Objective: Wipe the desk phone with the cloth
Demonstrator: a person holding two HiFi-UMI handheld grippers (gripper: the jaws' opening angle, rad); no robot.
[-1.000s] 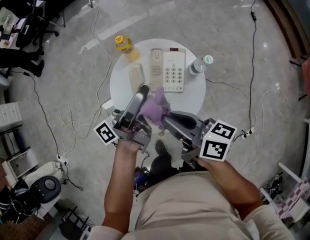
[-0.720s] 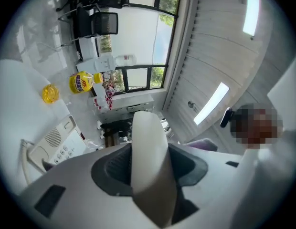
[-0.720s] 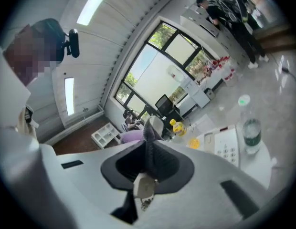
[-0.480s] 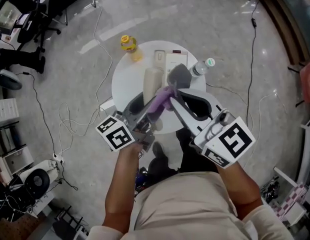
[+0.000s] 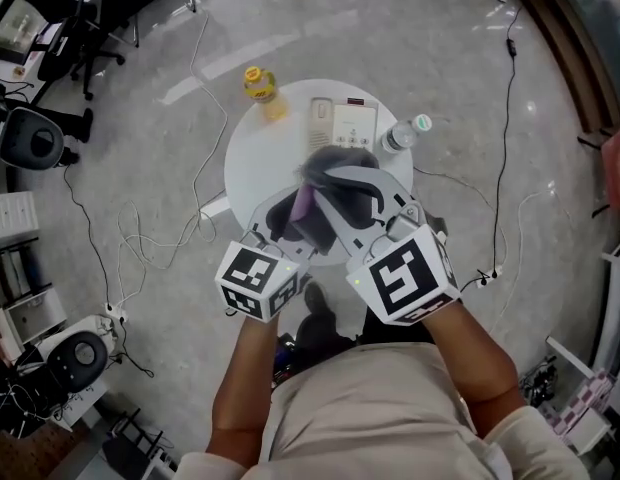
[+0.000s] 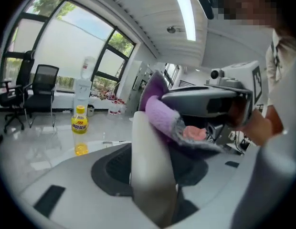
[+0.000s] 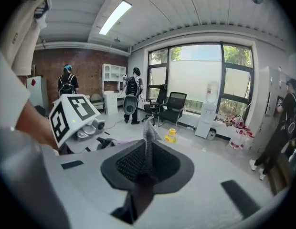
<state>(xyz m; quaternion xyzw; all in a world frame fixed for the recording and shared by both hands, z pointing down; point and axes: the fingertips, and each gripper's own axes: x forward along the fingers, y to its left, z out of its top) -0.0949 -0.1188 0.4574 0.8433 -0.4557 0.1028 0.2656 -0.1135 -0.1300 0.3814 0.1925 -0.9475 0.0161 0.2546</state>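
Note:
The desk phone base (image 5: 352, 126) lies on the round white table (image 5: 252, 168). Both grippers are held up above the table, close to my head. My left gripper (image 5: 288, 208) (image 6: 153, 185) is shut on the beige handset (image 6: 149, 166), which stands upright between its jaws. My right gripper (image 5: 326, 182) (image 7: 144, 175) is shut on the purple and grey cloth (image 5: 304, 202) (image 6: 160, 115) (image 7: 148, 149). The cloth lies over the handset's top end, with the right gripper reaching across it from the right. In the head view the handset is hidden under the cloth and jaws.
A yellow bottle (image 5: 257, 88) (image 6: 79, 128) stands at the table's far left edge and a clear water bottle (image 5: 400, 133) at its right edge. Cables trail over the floor round the table. Office chairs and people stand farther off in the room.
Both grippers have risen from the table's near edge toward my head. The left one carried the handset up; the cloth in the right one has come over the handset's top.

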